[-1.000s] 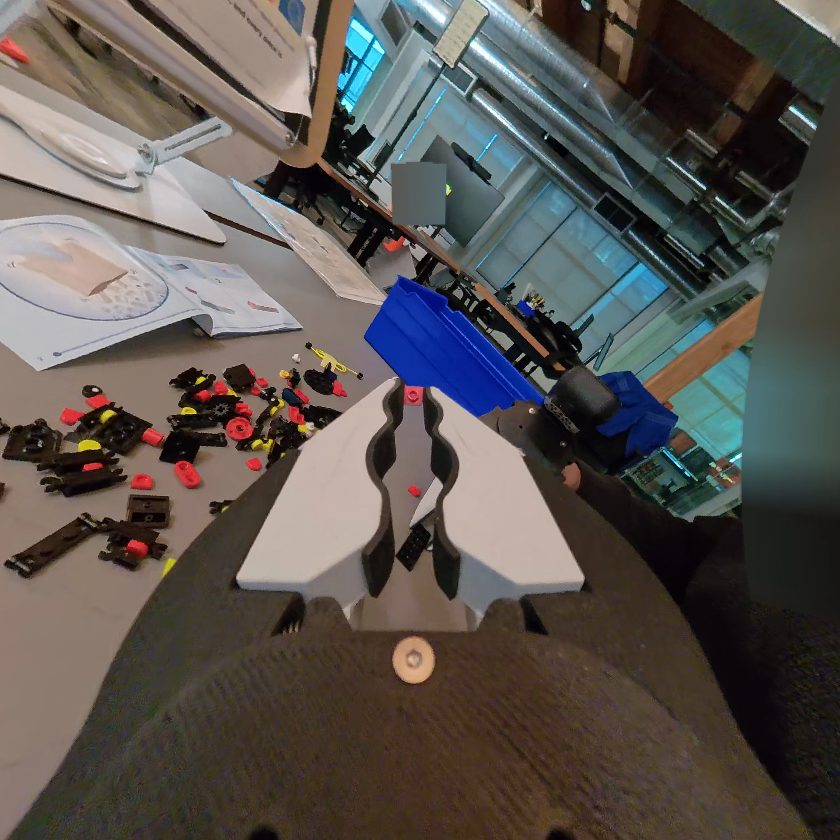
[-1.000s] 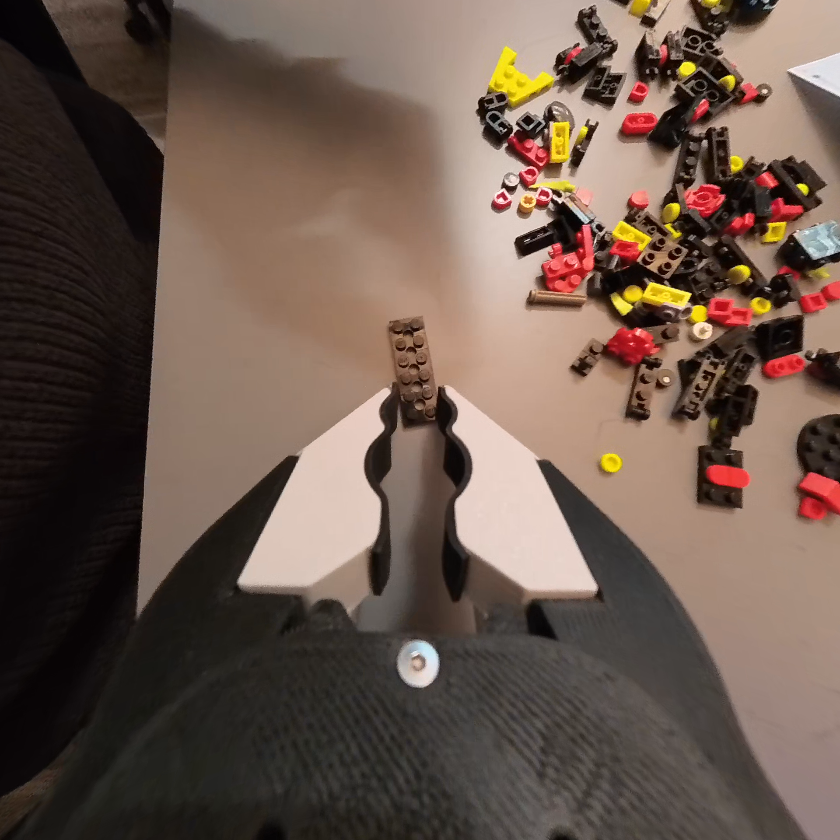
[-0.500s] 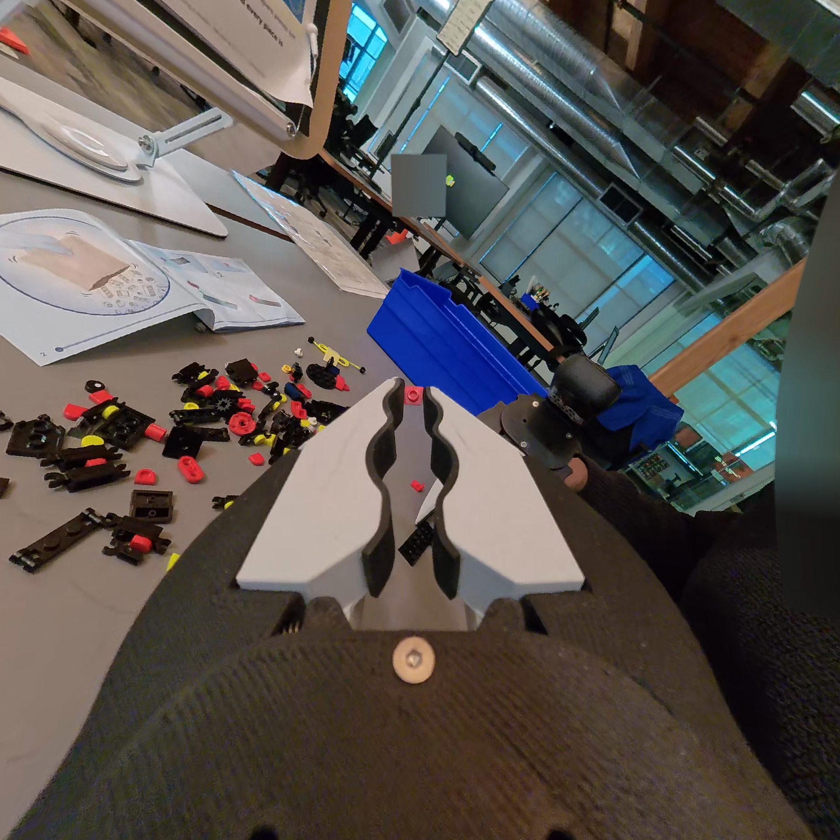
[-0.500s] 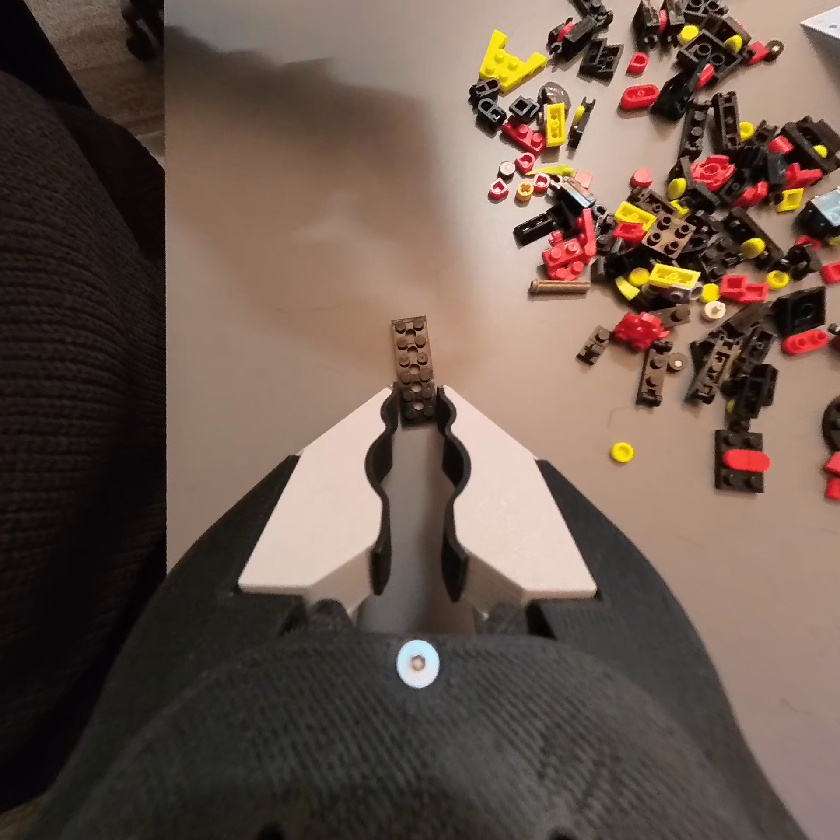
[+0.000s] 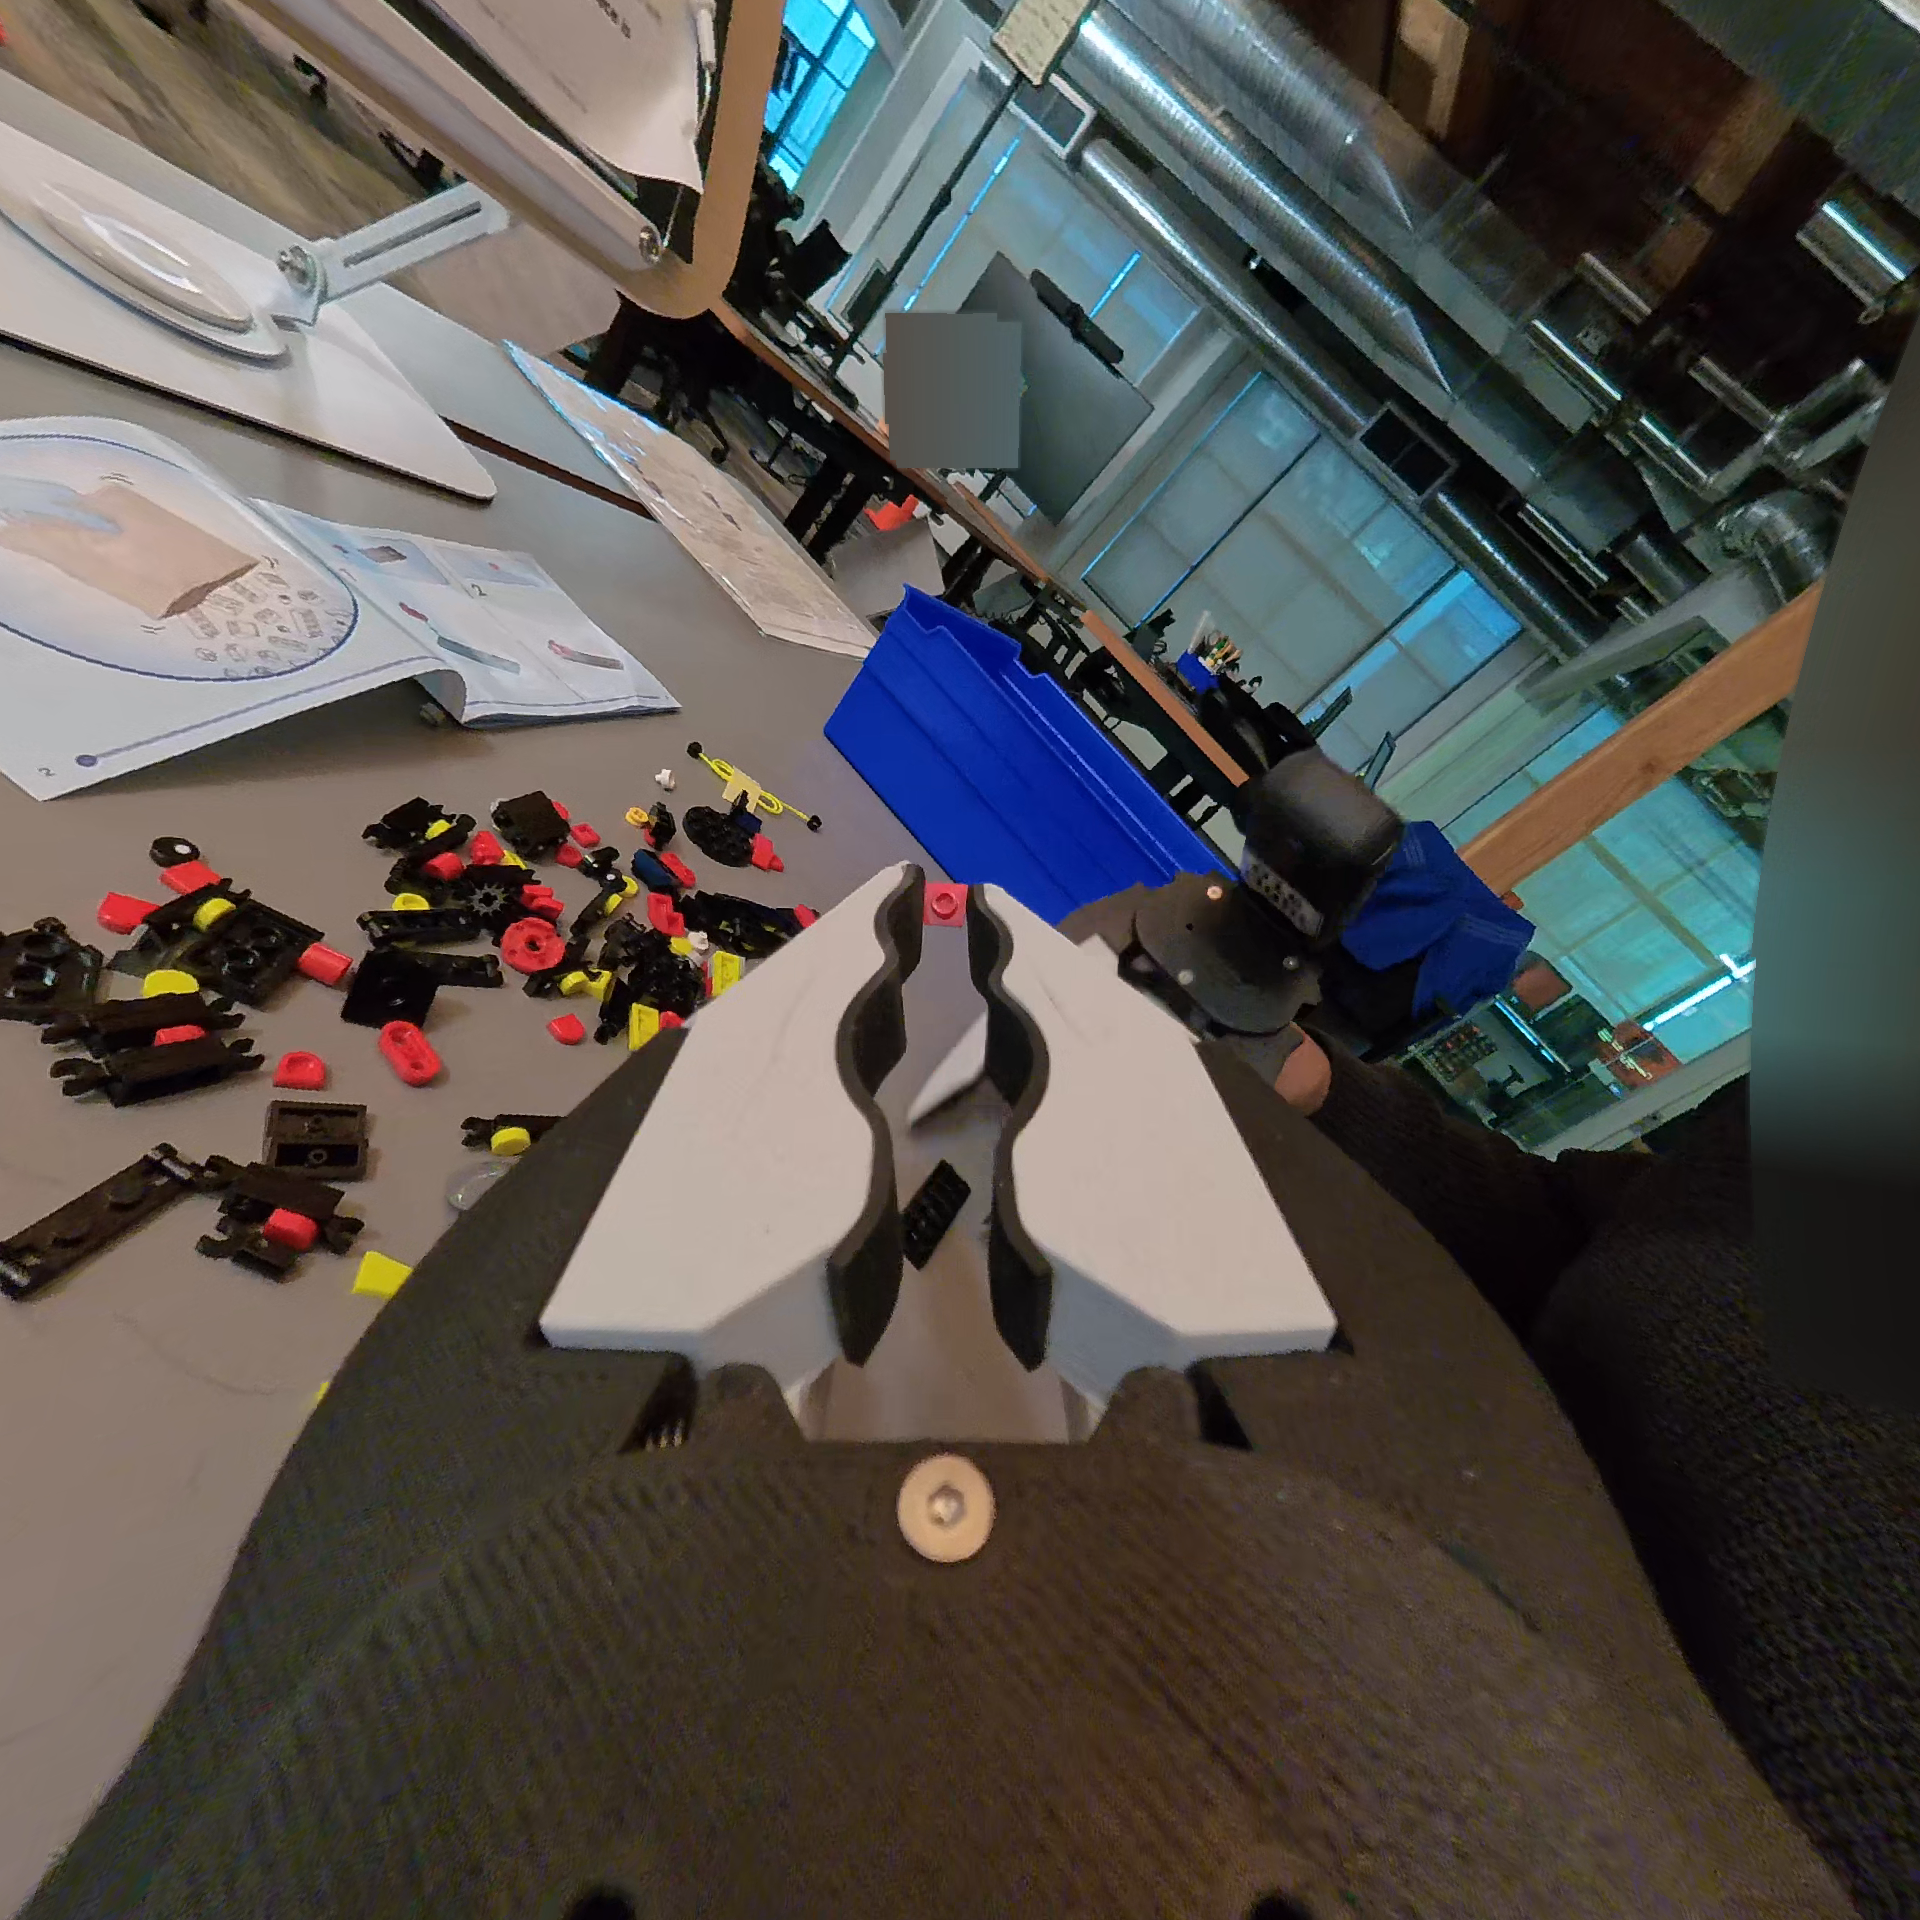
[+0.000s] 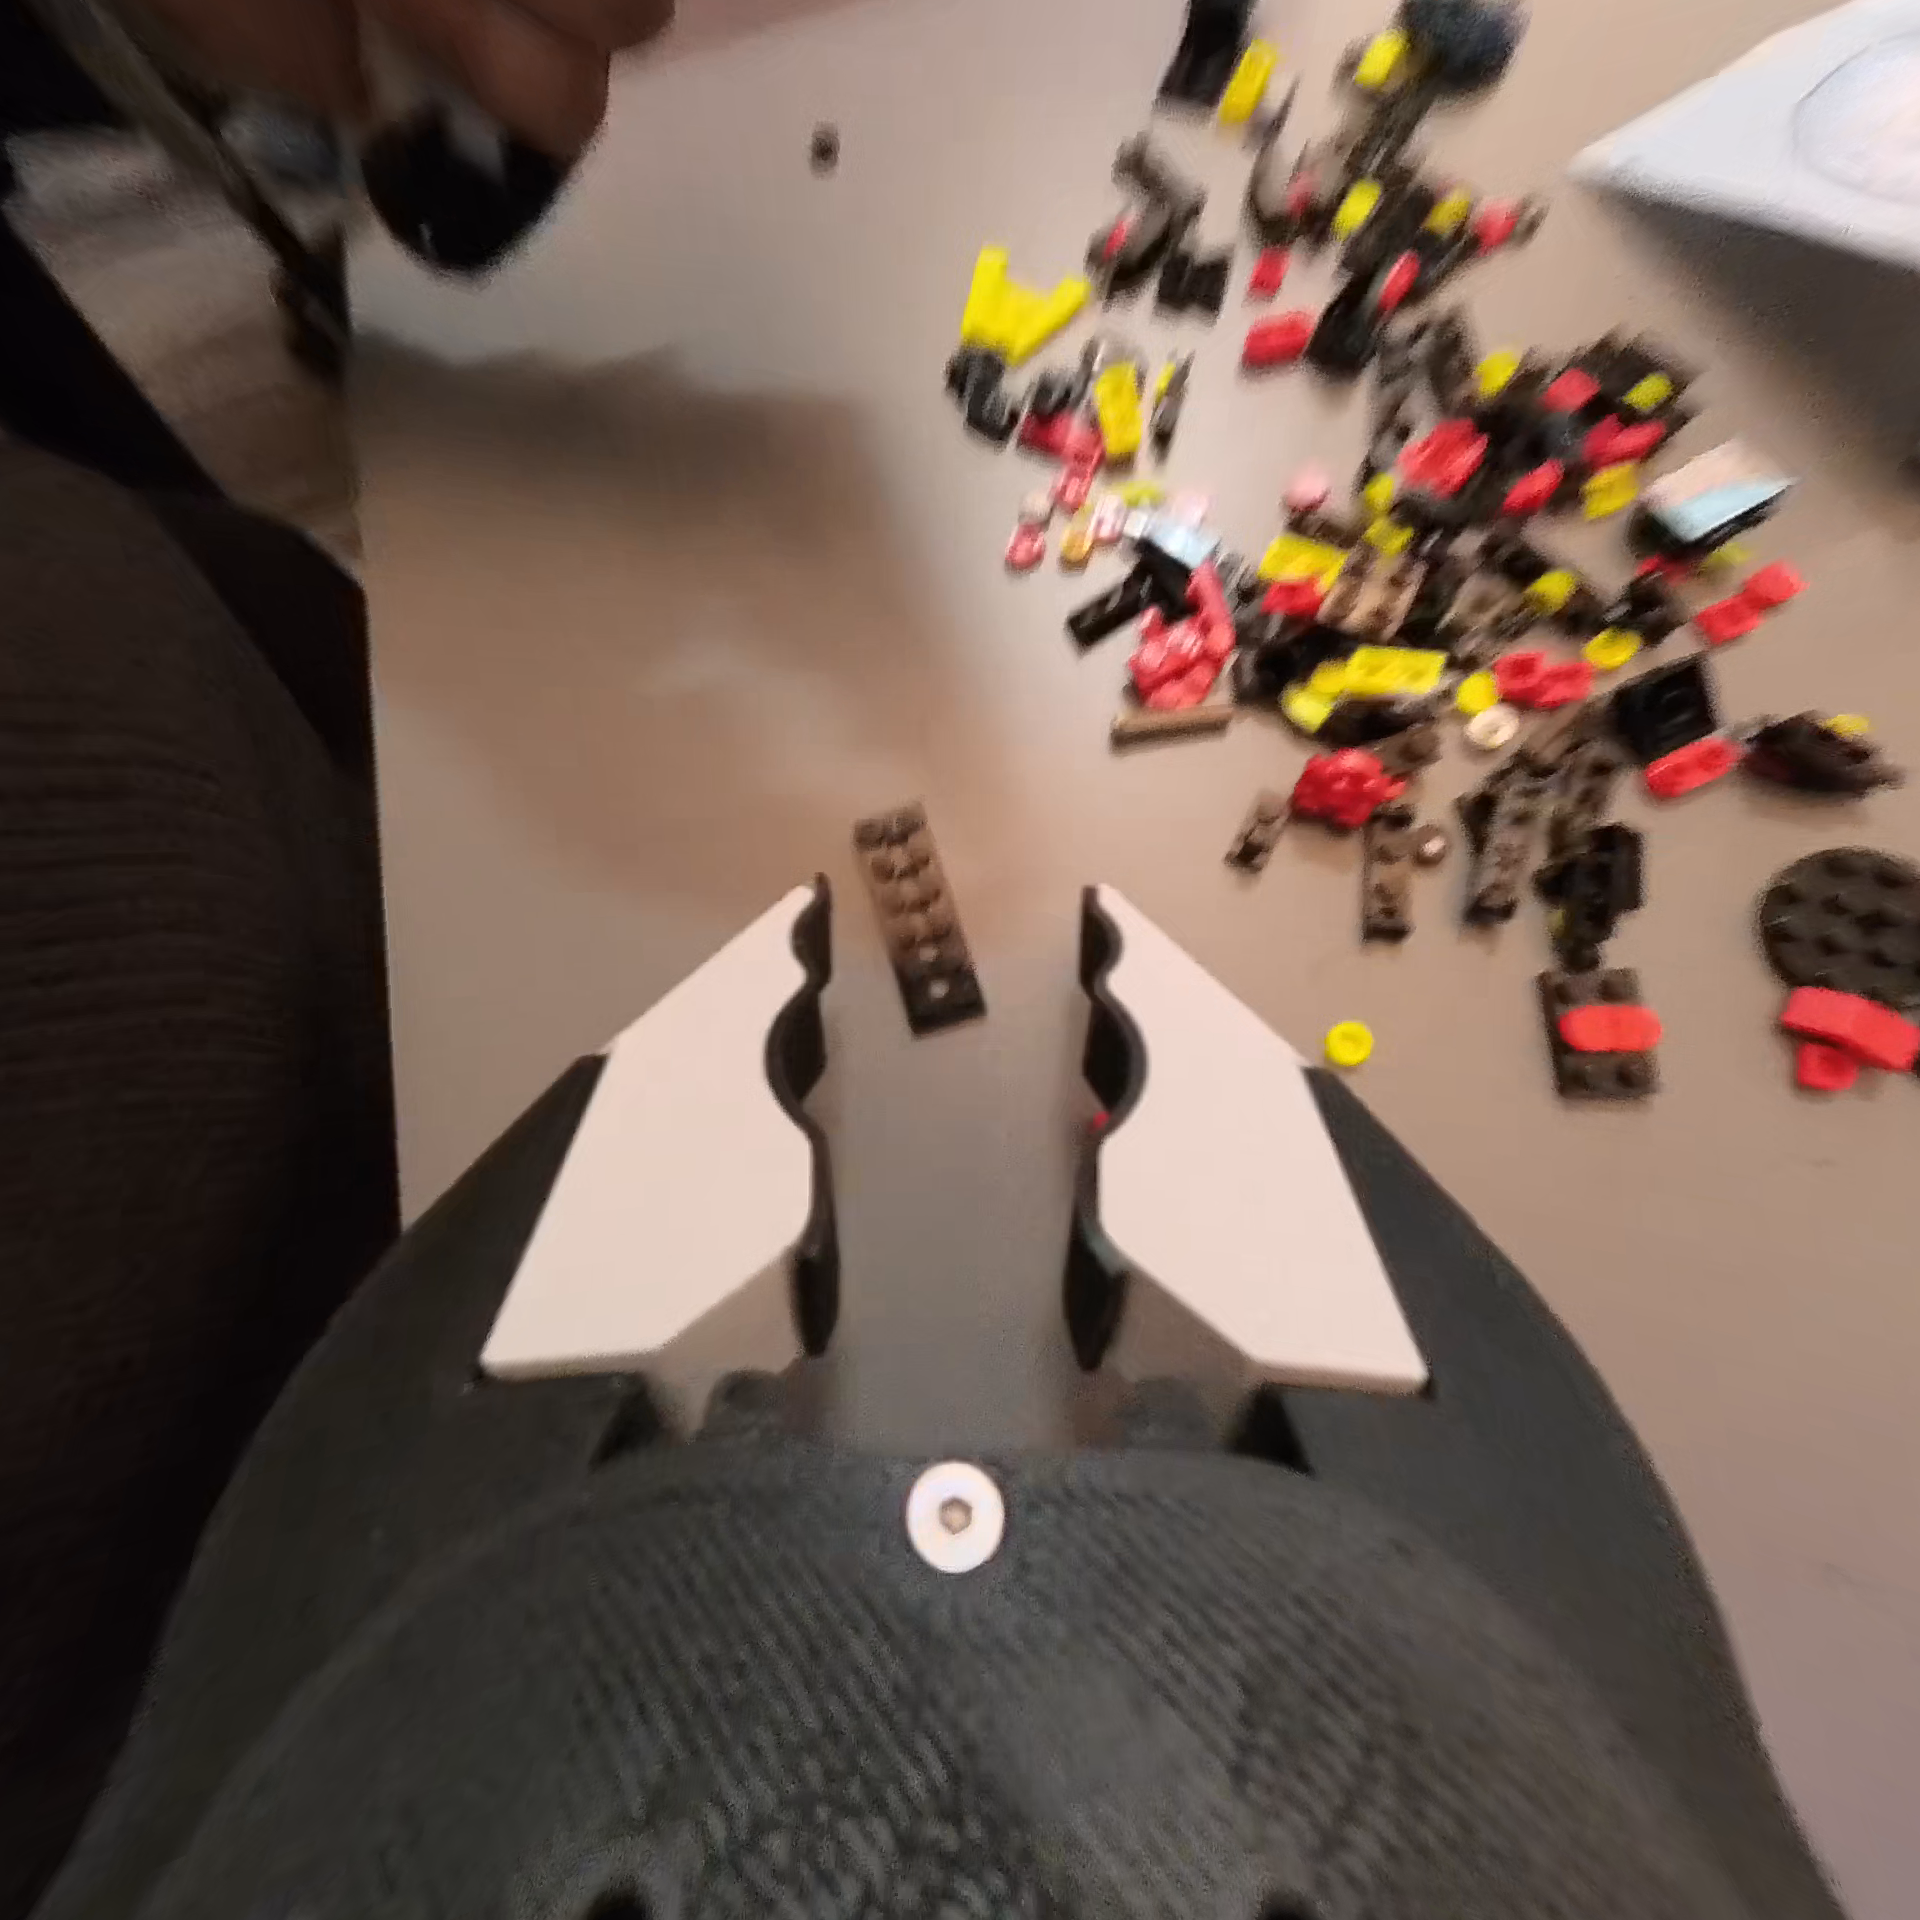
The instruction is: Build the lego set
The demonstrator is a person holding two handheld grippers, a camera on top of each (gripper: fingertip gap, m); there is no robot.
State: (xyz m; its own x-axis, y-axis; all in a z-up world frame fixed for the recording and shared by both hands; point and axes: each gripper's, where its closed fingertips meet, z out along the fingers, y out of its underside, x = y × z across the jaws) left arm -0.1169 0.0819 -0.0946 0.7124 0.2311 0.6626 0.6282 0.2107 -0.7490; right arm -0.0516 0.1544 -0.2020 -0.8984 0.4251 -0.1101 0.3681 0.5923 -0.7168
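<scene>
My right gripper (image 6: pixel 954 896) is open and empty, just above the table. A dark brown studded plate (image 6: pixel 920 920) lies flat on the table between its fingertips, nearer the left finger and touching neither. My left gripper (image 5: pixel 943 902) is shut on a small red piece (image 5: pixel 943 904) and holds it above the table. Through the gap between the left fingers, the left wrist view shows a dark plate (image 5: pixel 935 1210) on the table. The pile of loose red, yellow and black pieces (image 6: pixel 1403 623) lies to the right; it also shows in the left wrist view (image 5: pixel 468 956).
An open instruction booklet (image 5: pixel 260 623) lies behind the pile. A blue bin (image 5: pixel 997 758) stands at the far side. A black round plate (image 6: pixel 1844 925) lies at the right. The table edge (image 6: pixel 364 727) runs along the left, next to a dark sleeve. The right wrist view is blurred. Left tips to right tips: about 15 cm.
My right gripper has opened and let go of the dark brown plate, which now lies on the table. The right view has shifted. My left gripper still holds the red piece.
</scene>
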